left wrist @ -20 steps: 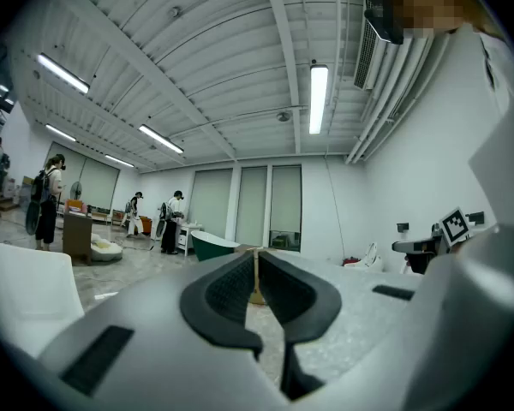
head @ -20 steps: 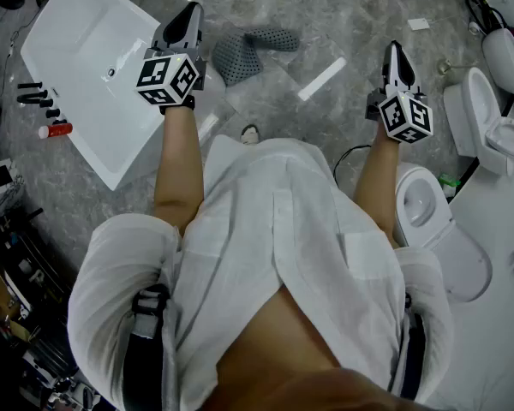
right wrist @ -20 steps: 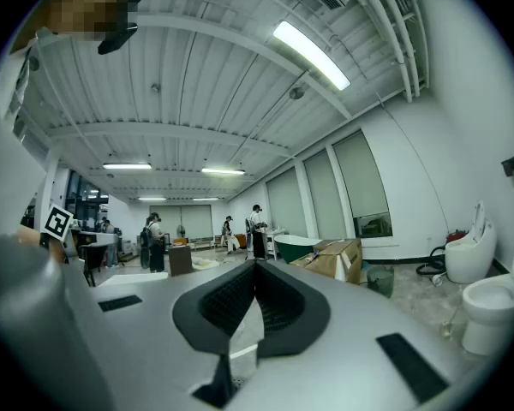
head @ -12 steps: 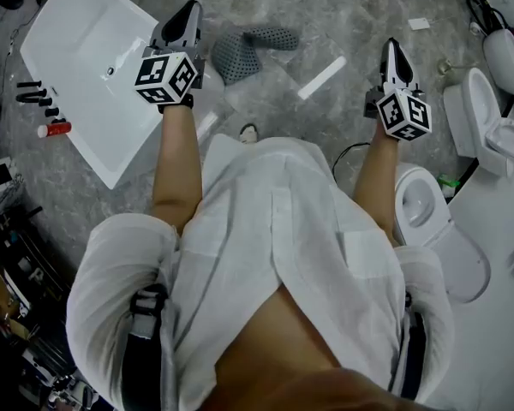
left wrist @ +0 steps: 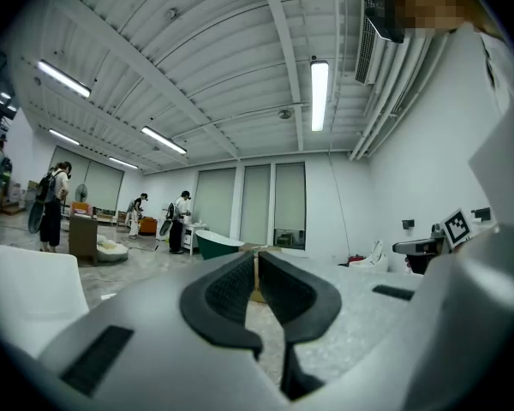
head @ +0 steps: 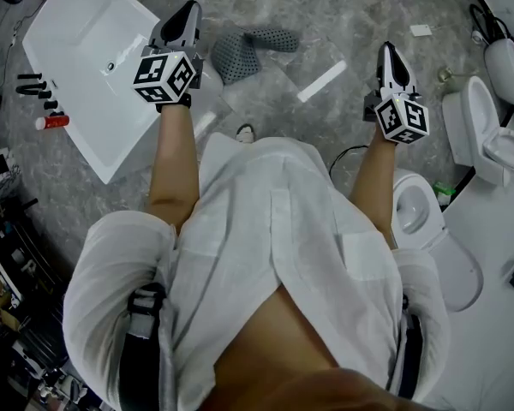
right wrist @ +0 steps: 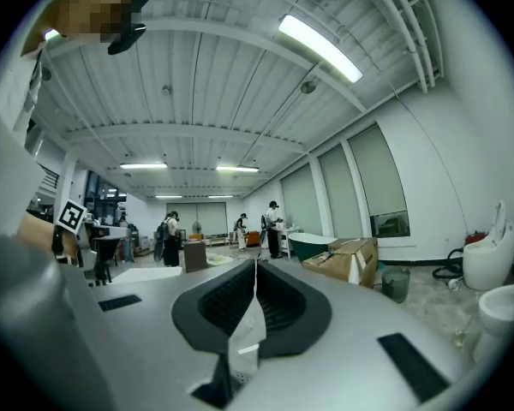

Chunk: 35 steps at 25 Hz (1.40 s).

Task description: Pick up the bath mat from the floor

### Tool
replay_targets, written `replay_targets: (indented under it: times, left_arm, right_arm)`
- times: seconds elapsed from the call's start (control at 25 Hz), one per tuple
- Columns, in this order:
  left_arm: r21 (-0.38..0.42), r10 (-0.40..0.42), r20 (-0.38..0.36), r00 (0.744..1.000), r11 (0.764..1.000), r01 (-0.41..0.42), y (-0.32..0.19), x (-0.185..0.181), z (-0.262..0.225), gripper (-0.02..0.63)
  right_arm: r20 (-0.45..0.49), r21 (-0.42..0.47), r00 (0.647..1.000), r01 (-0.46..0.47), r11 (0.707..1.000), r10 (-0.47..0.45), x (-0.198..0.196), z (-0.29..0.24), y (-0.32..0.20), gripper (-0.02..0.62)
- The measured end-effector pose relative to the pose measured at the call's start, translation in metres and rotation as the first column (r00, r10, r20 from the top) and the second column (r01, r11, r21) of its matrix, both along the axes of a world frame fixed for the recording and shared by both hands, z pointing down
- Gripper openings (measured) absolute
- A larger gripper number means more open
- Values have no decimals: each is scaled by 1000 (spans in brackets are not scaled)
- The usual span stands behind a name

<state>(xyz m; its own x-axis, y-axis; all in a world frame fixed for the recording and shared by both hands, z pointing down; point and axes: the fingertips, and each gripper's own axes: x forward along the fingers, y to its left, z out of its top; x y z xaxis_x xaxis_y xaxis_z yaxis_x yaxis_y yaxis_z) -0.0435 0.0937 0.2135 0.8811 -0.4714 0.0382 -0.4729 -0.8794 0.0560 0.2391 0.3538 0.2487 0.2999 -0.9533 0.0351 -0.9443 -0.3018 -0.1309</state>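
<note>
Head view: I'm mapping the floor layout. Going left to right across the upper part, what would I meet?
red-capped tube → white basin → left gripper → bath mat → white floor strip → right gripper → toilet

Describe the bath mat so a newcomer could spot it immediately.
Start at the white basin lying on the grey marble floor at the head view's upper left. Just right of it, past the tip of the left gripper, lies the bath mat. It is the only soft, crumpled thing there: dark grey and covered in small dots.
</note>
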Motion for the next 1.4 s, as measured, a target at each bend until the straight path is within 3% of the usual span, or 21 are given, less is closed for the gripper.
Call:
replay_targets:
  times: [0.28,0.48,1.04,1.4]
  left_arm:
    - [-3,-50,-3,999,999,50,6,-12,3,23]
    - [-5,-88,-12,996,996,88,-14,-26,8,23]
    - [-114,-207,-58,977,973,200,-177,-50,66,23]
    - [-146,-274,-58,960,954,263,-239,-70,84,23]
  right_arm:
    - [-28,-31,996,79,996,-80,-5,5,-11,29]
    - [-24,-17,994,109,994,-109,-5,9,-45,29]
    - [-1,-89,971,239,967,-240,-4,31,-250,29]
    - [-14,-169,932,356,919,-363,-26,51,-351,31]
